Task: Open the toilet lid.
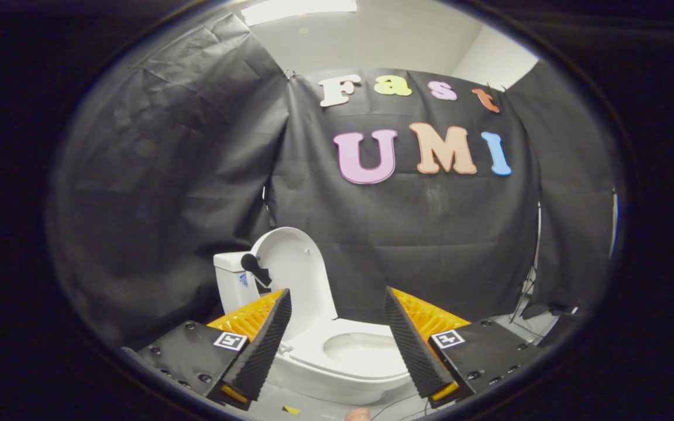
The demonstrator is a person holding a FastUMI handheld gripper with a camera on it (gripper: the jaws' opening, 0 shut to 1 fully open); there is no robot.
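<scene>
A small white toilet (337,356) stands just ahead of my fingers. Its lid (296,275) is raised upright and leans back against the white tank (229,280), which carries a black flush lever (255,269). The seat and the bowl opening (360,348) lie uncovered between my fingers. My gripper (337,301) is open, its two black-padded, orange-backed fingers (267,339) spread wide on either side of the bowl and holding nothing. The fingers stand short of the toilet and touch no part of it.
Black cloth walls close in behind and to both sides of the toilet. The toilet sits on a white floor (512,324). A thin metal stand leg (527,292) shows to the right by the cloth. A small yellow mark (291,410) lies on the floor near me.
</scene>
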